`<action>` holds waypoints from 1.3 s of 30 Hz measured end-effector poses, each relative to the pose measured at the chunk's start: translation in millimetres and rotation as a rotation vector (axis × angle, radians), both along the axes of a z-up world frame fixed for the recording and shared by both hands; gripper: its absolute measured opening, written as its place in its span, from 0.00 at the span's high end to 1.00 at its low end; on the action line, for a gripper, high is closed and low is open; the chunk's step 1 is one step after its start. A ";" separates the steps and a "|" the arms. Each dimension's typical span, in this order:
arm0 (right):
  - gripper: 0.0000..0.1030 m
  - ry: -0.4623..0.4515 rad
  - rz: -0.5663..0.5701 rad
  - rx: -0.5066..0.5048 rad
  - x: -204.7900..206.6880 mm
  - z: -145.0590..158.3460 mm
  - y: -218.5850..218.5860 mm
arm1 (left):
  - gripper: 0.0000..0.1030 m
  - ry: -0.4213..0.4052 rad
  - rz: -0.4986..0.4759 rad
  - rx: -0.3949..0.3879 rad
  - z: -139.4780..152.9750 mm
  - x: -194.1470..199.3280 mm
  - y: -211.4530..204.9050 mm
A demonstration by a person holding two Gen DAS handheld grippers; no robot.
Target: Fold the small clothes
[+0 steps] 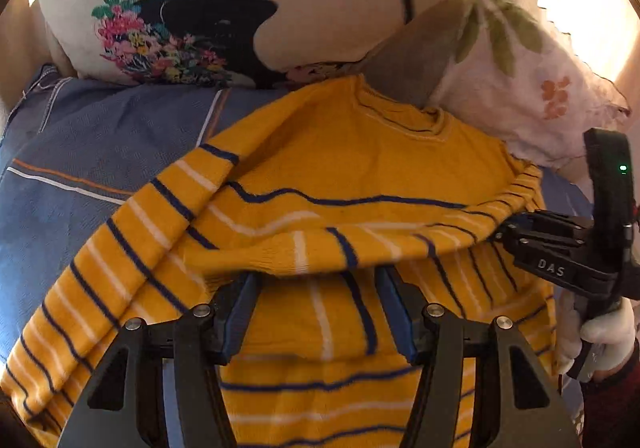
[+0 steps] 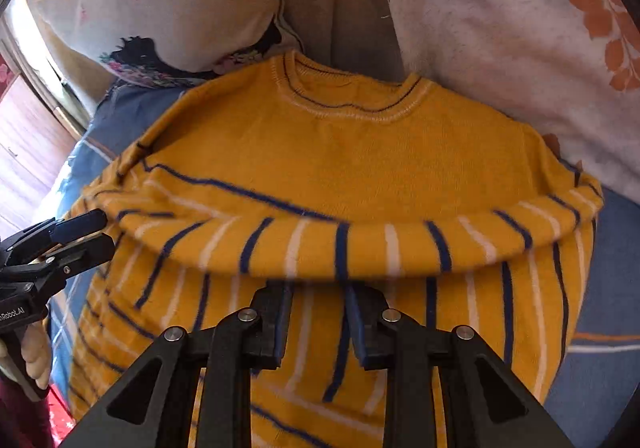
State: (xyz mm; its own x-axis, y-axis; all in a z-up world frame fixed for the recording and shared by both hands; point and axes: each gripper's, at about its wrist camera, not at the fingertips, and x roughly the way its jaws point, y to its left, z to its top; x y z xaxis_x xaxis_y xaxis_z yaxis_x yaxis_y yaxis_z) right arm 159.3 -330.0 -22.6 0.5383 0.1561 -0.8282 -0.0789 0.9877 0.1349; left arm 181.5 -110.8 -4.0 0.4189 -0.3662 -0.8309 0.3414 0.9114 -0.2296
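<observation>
A small yellow sweater (image 1: 344,164) with navy and white stripes lies on a blue bedsheet (image 1: 80,152), collar toward the pillows. Its sleeves are folded across the body. It also shows in the right wrist view (image 2: 340,152). My left gripper (image 1: 316,276) is open, its fingertips tucked under the folded sleeve edge over the sweater's lower part. My right gripper (image 2: 316,288) is open, its fingertips under the folded sleeve band. Each gripper shows in the other's view: the right one (image 1: 504,236) at the sweater's right edge, the left one (image 2: 96,232) at its left edge.
A cream pillow with a black bird and flowers print (image 1: 208,16) and a white floral pillow (image 1: 532,80) stand right behind the collar. The pillows also show in the right wrist view (image 2: 500,32). A wooden cabinet (image 2: 28,136) stands at the left.
</observation>
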 end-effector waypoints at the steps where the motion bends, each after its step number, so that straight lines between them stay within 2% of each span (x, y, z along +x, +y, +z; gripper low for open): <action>1: 0.73 -0.011 -0.015 0.016 10.6 -0.1 -5.1 | 0.44 0.006 0.027 0.000 -4.2 10.6 1.3; 5: 0.73 -0.022 -0.108 0.034 52.8 -1.6 -21.2 | 0.44 0.005 0.114 -0.008 -10.1 41.0 6.8; 7: 0.73 -0.007 -0.152 0.030 65.5 -8.2 -31.4 | 0.44 0.031 0.136 -0.019 -15.9 51.0 9.0; 11: 0.73 -0.036 -0.201 0.123 57.2 -0.8 -51.5 | 0.44 0.014 0.120 -0.017 -10.7 47.1 8.7; 14: 0.71 -0.141 -0.222 0.139 21.4 22.9 -66.6 | 0.44 -0.015 0.120 -0.045 5.9 28.2 18.8; 17: 0.51 -0.148 -0.253 0.247 -20.6 36.6 -92.0 | 0.44 -0.054 0.108 -0.052 23.8 -2.6 34.0; 22: 0.51 -0.078 -0.293 0.344 -106.3 34.5 -123.4 | 0.43 -0.040 0.094 -0.086 33.6 -56.9 60.4; 25: 0.50 -0.040 -0.331 0.419 -154.8 23.4 -125.7 | 0.43 -0.010 0.091 -0.098 27.2 -90.6 76.7; 32: 0.50 0.000 -0.332 0.483 -260.7 -10.9 -109.3 | 0.43 0.046 0.086 -0.169 1.9 -176.6 104.5; 35: 0.50 0.003 -0.321 0.524 -282.9 -25.7 -96.1 | 0.43 0.084 0.084 -0.220 -10.3 -199.7 109.9; 39: 0.50 0.000 -0.281 0.575 -294.2 -37.9 -68.8 | 0.43 0.103 0.081 -0.243 -23.3 -220.4 109.4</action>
State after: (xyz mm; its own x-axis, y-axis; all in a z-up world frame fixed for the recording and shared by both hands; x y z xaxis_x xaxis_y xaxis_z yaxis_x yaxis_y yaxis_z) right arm -134.9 -398.9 -60.5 0.6234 0.4282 -0.6542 0.1725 0.7407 0.6493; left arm -39.0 -1.4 -27.3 0.3730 -0.5285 -0.7626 0.2333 0.8489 -0.4743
